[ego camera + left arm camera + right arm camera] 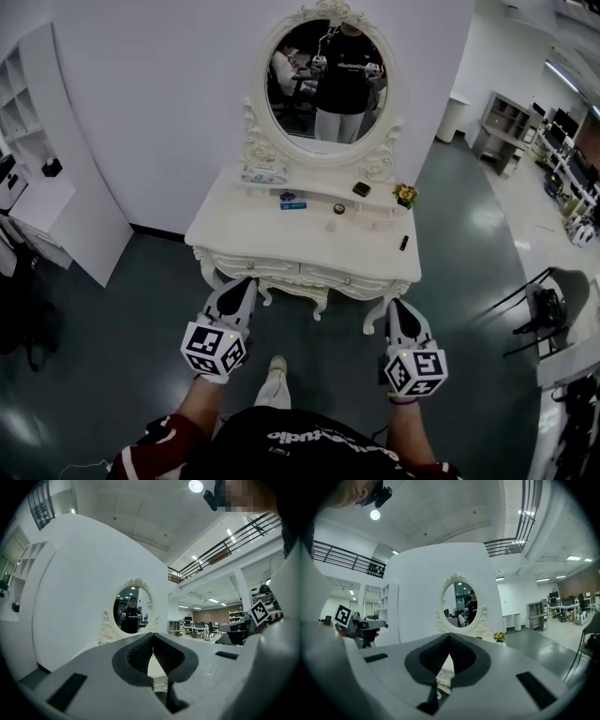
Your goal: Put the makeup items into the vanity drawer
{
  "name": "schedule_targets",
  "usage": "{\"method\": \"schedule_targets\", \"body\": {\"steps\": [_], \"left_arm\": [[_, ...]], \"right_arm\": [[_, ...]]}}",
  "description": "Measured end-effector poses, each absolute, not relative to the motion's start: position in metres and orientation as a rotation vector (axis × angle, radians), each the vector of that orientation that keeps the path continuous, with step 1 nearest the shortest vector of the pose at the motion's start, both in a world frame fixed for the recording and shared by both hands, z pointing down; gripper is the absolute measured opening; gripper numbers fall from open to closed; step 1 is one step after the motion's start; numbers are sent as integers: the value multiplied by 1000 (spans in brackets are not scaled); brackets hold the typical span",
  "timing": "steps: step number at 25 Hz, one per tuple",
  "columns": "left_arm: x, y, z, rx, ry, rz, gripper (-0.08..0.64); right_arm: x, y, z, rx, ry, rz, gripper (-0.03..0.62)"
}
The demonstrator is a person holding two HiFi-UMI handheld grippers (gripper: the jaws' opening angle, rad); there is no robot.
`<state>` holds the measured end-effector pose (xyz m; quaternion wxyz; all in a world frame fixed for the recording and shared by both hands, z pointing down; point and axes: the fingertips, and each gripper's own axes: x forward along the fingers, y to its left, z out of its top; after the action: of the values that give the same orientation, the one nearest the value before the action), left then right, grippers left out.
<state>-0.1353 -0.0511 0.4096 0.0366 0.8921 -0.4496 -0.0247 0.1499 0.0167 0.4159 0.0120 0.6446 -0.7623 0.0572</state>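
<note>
two grippers, both empty: the left gripper point(240, 287) and the right gripper point(397, 307) each have their jaws pressed together with nothing between them. they hang low, just short of the near edge of the vanity point(239, 230), well apart from each other.

step in hand, as i judge it: the approach — nothing opened, nothing picked. the left drawer point(246, 265) and the right drawer point(347, 278) are both closed. the makeup items lie on the tabletop: a blue packet point(292, 201) at centre, a small round pot point(338, 208) just right of it, a dark compact point(361, 188) farther back, and a black stick point(404, 243) near the right edge.

next move probably calls for parting one pair of jaws, closing on a small drawer knob, then pulling straight toward the near side.

edges and room: the drawer would slide into the gap where the person's shoe point(277, 364) stands, so stepping room is needed. the black stick sits close to the edge — a nudge could send it off. the chair point(548, 305) on the right is well apart.
</note>
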Motion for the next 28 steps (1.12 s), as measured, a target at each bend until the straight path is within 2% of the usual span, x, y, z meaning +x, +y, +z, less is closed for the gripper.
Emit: {"method": "schedule_targets", "body": {"steps": [14,28], "left_arm": [[-116,-175,403,2787,-1310,-56,6],[-119,-291,400,2819,-1190,-99,6]], "right_arm": [[162,-100,405,2099,-2310,127,3],[141,-214,396,2159,-2241,102,3]]}}
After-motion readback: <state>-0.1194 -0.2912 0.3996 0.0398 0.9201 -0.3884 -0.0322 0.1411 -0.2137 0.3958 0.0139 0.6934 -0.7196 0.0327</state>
